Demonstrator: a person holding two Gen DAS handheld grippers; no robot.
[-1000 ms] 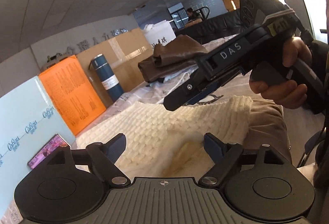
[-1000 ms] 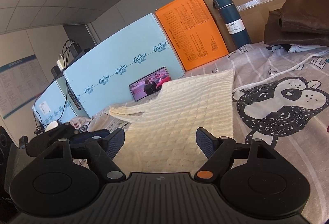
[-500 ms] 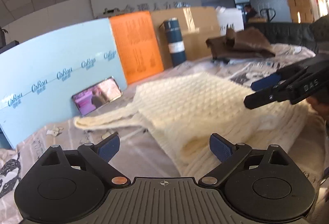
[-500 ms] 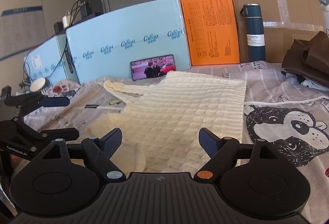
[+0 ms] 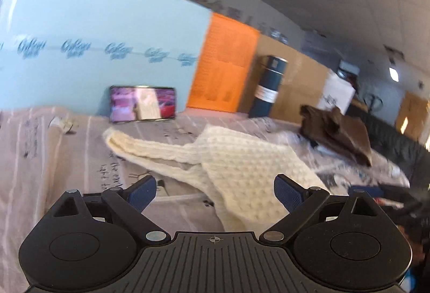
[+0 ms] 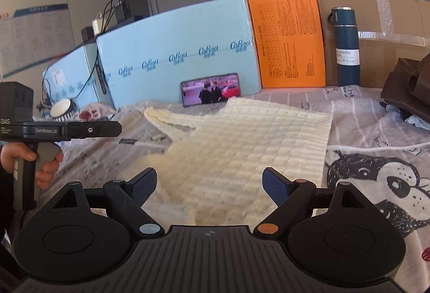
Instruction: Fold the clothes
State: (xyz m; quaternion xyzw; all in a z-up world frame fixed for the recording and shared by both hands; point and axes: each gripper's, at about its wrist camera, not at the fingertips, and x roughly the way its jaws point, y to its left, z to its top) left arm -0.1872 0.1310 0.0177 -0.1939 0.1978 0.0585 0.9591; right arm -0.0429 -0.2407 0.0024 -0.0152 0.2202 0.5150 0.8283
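A cream knitted sweater [image 6: 242,147] lies flat on the printed sheet, one sleeve [image 5: 150,147] stretched out to the left toward the phone. My left gripper [image 5: 215,192] is open, low over the sweater's near left edge, with nothing pinched. In the right wrist view the left gripper [image 6: 117,129] is seen from the side, held by a hand [image 6: 40,161] left of the sweater. My right gripper [image 6: 210,185] hovers over the sweater's near hem; its jaws are opening and the pads press on nothing.
A phone [image 6: 211,90] leans on a light blue foam board [image 6: 174,51]. Beside it stand an orange board [image 6: 287,37], a dark blue bottle [image 6: 346,45] and a cardboard box [image 6: 389,24]. Folded brown clothes [image 5: 336,129] lie at the right. The sheet [image 6: 376,174] has a cartoon dog print.
The left gripper swung left across the sweater to its sleeve side and rolled level, its jaws wider. The right gripper rolled level and its jaws widened a little.
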